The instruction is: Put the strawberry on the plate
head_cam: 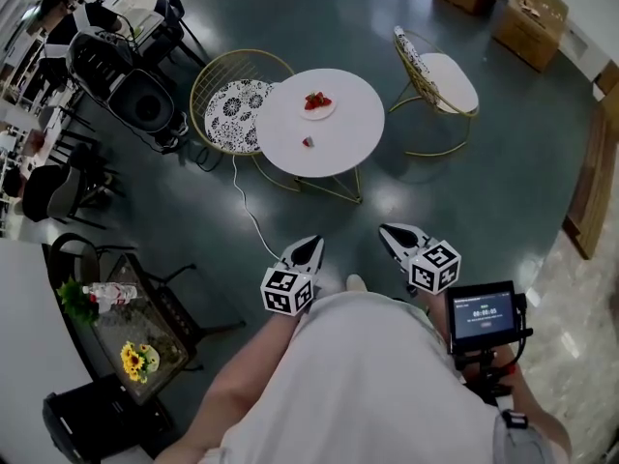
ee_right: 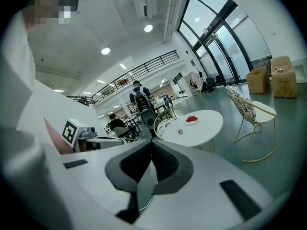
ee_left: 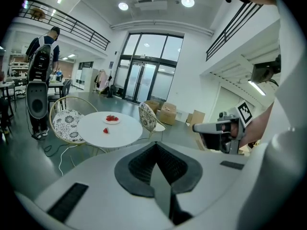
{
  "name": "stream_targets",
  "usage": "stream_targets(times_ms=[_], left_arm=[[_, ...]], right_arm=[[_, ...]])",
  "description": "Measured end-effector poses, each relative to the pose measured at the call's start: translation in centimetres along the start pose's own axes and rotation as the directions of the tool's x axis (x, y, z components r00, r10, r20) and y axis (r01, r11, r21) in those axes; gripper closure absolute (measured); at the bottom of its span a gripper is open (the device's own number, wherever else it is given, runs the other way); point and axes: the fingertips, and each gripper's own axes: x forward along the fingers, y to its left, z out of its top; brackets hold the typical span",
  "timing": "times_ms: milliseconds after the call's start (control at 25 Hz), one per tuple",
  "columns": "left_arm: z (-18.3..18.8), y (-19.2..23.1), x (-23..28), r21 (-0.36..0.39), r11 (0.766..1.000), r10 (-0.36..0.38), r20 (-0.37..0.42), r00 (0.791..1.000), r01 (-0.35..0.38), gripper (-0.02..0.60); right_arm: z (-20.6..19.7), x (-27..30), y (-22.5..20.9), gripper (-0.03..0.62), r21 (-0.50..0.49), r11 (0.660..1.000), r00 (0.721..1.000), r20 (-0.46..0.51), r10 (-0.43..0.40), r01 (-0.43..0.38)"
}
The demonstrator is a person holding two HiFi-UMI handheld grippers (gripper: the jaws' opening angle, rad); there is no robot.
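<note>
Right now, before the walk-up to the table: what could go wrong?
1. A cable lies on the floor between the person and the table, so a trip or snag on approach is possible.
2. Left gripper and right gripper are both shut and empty. Unless one opens first, it may just push the loose strawberry.
3. The plate already holds strawberries; a careless drop could knock them off.

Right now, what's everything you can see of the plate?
The plate is small, round and white, and its material can't be told from here. It lies flat on the round white table, toward the far edge. Red strawberries sit piled on it. One loose strawberry lies apart on the tabletop, not touching it.
</note>
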Motion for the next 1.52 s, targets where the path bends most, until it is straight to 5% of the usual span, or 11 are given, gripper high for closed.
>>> stream_targets(times_ms=[560, 920, 1520], left_arm=[[1.5, 5.4, 1.6, -0.069, 0.997, 0.018, 0.042, 0.999, -0.015, 0.575], [1.3, 7.2, -0.4, -0.107, 0.991, 0.087, 0.054, 0.995, -0.081, 0.575], [8.3, 11.8, 10.4, -0.126, 0.980, 0.160, 0.051, 0.986, -0.152, 0.575]], right_arm=[[1.9, 4.9, -1.3, 0.588, -0.030, 0.999, 0.998, -0.062, -0.015, 0.013], [2.3, 7.3, 0.2, 0.588, -0.054, 0.997, 0.993, -0.102, 0.052, -0.058], [8.9, 14.2, -9.0, 0.588, -0.059, 0.983, 0.973, -0.162, 0.162, -0.174]])
